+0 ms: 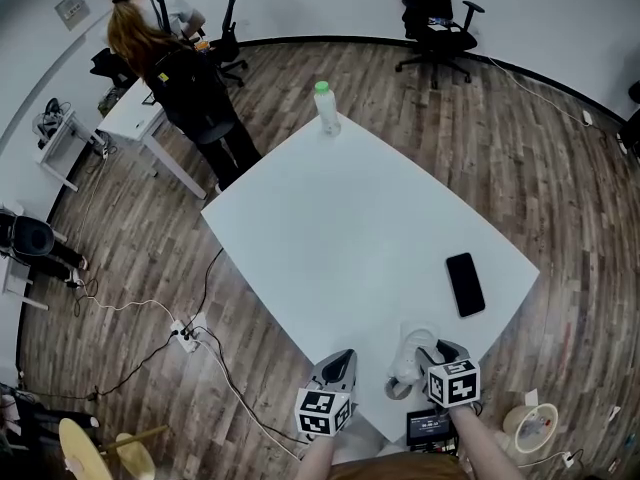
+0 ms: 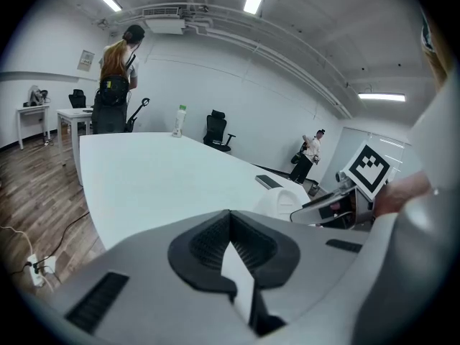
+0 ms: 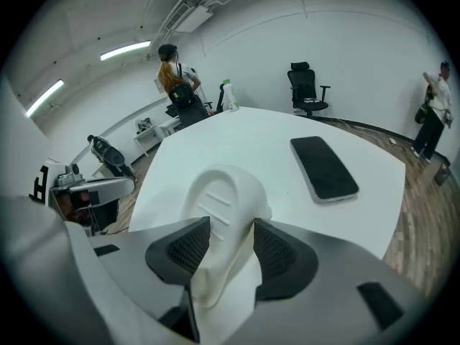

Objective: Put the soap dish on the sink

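The white ribbed soap dish [image 1: 410, 355] [image 3: 223, 192] stands tilted on its edge on the white table [image 1: 340, 218], close to the near edge. My right gripper [image 1: 430, 352] [image 3: 224, 230] straddles it, one black pad on either side, jaws spread wide and not pressing, so it is open. My left gripper [image 1: 341, 358] [image 2: 231, 218] hovers over the table's near edge just left of the dish, its pads meeting, shut and empty. In the left gripper view the dish [image 2: 282, 201] shows beside the right gripper [image 2: 325, 207]. No sink is in view.
A black phone [image 1: 465, 283] [image 3: 323, 167] lies on the table's right side. A green-capped bottle [image 1: 326, 108] stands at the far corner. A person [image 1: 170, 58] stands by a desk at the back left. An office chair [image 1: 435, 28], floor cables [image 1: 185, 333] and a tape roll [image 1: 530, 426] surround the table.
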Motion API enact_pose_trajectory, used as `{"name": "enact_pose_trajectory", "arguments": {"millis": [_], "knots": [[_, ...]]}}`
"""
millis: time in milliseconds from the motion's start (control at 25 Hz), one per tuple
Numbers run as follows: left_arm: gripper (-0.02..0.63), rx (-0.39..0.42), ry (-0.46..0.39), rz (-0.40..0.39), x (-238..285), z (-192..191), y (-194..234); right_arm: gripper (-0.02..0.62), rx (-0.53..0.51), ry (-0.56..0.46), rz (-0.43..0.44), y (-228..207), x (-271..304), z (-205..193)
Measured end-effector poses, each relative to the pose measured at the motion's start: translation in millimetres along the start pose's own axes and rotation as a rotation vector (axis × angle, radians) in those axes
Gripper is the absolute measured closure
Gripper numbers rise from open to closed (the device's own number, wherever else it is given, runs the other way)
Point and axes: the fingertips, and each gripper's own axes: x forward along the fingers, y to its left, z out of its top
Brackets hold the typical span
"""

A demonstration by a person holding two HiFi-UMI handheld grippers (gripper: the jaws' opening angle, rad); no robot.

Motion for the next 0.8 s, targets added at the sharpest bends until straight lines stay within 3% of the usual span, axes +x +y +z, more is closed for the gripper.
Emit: {"name": "enact_pose_trajectory", "arguments": {"millis": [800], "knots": [[0.6, 0.022, -0.021, 0.014, -3.5, 11.4, 0.9, 0.425, -0.03, -0.111, -0.058, -2.8, -16.8, 18.8]]}}
